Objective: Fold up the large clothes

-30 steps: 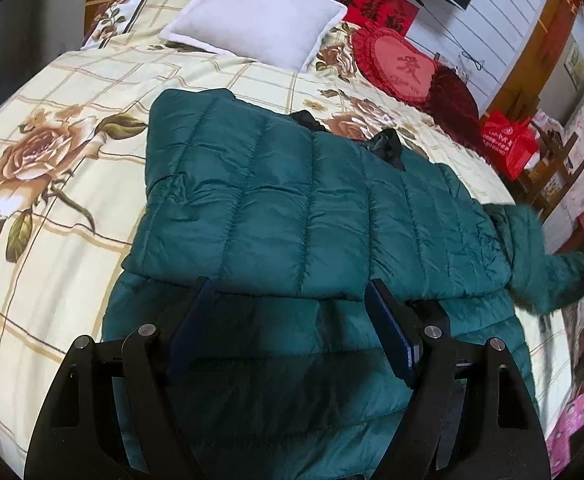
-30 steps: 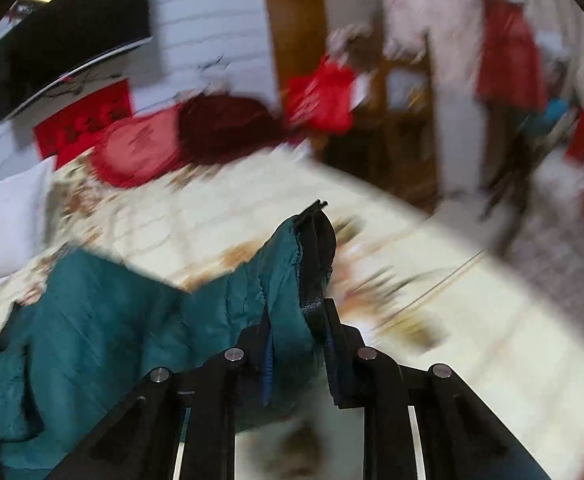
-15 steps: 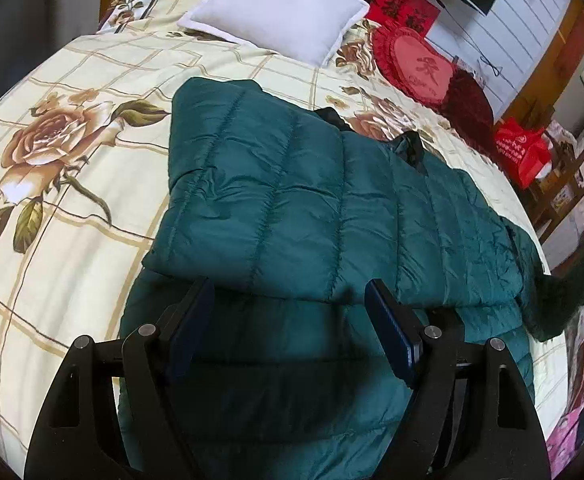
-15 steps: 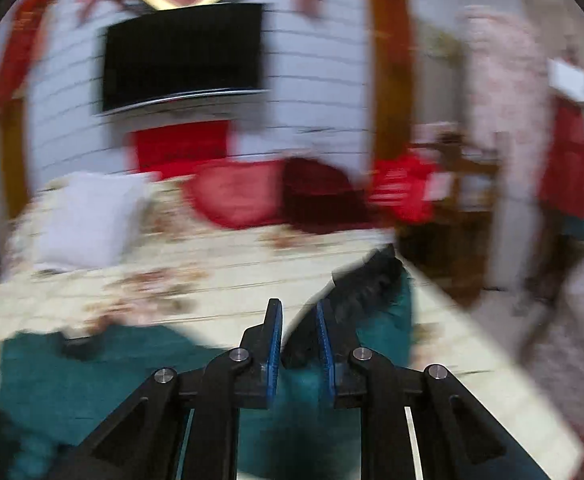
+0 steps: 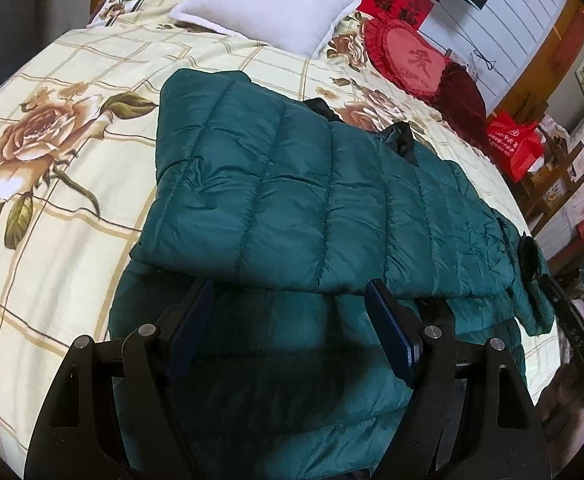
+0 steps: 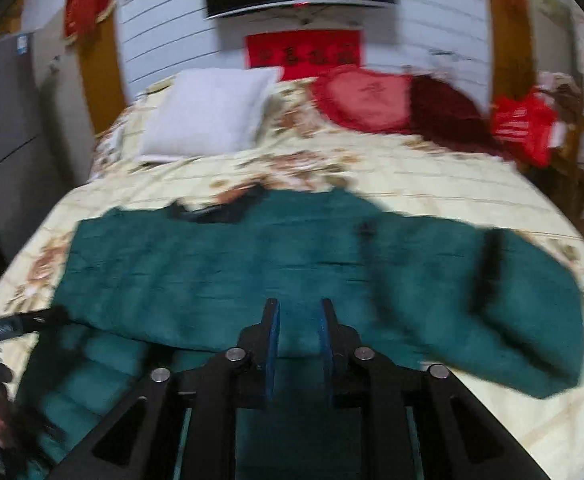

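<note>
You are holding the left gripper [image 5: 290,292] tilted steeply down over the near part of the green puffer jacket [image 5: 311,200], and its jaws are standing wide apart with nothing between them; the blue pads [image 5: 391,332] are hanging just above the fabric without pressing on it. You are pointing the right gripper [image 6: 297,312] down at a shallower slant over the jacket's near edge, aimed toward the head of the bed [image 6: 431,176]. Its jaws are opening right now, the two blue pads are sitting a narrow gap apart, and no cloth is caught between them; the jacket is only showing through the gap from below. The right wrist view is smeared by motion blur, so fine detail is not readable there.

The jacket is lying across the middle of the bed on the cream floral quilt [image 5: 52,160], stretching side to side. One quilted panel is folded over on top of the lower layer, its straight edge running just ahead of the left gripper's fingertips. In the right wrist view a sleeve [image 6: 531,312] is lying out flat toward the right side of the bed, with a dark band across it. Dark lining is showing at the collar [image 6: 220,210] on the far edge. A white pillow [image 5: 268,4] and a red heart cushion [image 5: 407,58] are resting beyond the jacket, well apart from it.
</note>
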`<action>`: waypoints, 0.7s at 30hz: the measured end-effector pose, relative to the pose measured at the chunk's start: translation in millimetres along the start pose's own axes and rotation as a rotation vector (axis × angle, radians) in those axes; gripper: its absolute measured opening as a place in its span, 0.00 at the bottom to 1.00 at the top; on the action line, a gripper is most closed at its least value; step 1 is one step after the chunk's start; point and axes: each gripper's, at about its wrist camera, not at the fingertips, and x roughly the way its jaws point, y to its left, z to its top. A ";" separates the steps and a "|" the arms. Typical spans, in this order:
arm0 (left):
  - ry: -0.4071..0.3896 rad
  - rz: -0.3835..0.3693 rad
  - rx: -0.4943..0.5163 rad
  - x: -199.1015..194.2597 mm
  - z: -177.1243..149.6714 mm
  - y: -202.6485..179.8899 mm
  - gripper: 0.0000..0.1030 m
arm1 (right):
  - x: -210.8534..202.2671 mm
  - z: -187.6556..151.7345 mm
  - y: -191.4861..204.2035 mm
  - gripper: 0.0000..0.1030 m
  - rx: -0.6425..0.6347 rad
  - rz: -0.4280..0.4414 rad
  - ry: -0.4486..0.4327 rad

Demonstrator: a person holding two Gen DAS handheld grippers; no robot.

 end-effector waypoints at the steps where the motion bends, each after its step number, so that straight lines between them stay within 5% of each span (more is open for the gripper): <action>1: 0.003 0.001 0.002 0.2 -0.5 -0.7 0.76 | -4.8 -2.0 -18.2 0.78 -0.001 -0.091 -0.026; 2: 0.007 -0.001 0.005 0.5 -1.0 -1.9 0.76 | -7.4 -1.1 -31.3 0.93 -0.006 -0.144 -0.050; 4: 0.013 -0.002 0.013 2.2 -2.2 -4.7 0.76 | -2.7 -2.6 -61.3 0.93 -0.089 -0.241 -0.067; 8: 0.025 0.014 0.029 7.5 -3.0 -7.4 0.76 | 40.2 -2.1 -84.0 0.93 -0.255 -0.196 0.118; 10: 0.030 0.023 0.032 10.4 -3.1 -7.5 0.76 | 64.5 -5.5 -88.2 0.93 -0.338 -0.247 0.179; 13: 0.033 0.030 0.041 13.0 -3.0 -7.5 0.76 | 93.9 -10.0 -103.9 0.93 -0.330 -0.273 0.264; 15: 0.033 0.037 0.044 13.3 -2.4 -6.8 0.76 | 96.3 -7.9 -117.2 0.92 -0.220 -0.269 0.247; 16: 0.031 0.038 0.043 13.5 -1.9 -6.4 0.76 | 95.3 -6.8 -127.7 0.81 -0.148 -0.242 0.244; 19: 0.027 0.041 0.029 12.5 -1.2 -2.9 0.76 | 80.6 -2.6 -144.3 0.26 -0.019 -0.255 0.211; 21: 0.022 0.037 0.018 10.4 -0.4 -1.0 0.76 | 61.5 4.5 -137.1 0.20 -0.007 -0.255 0.141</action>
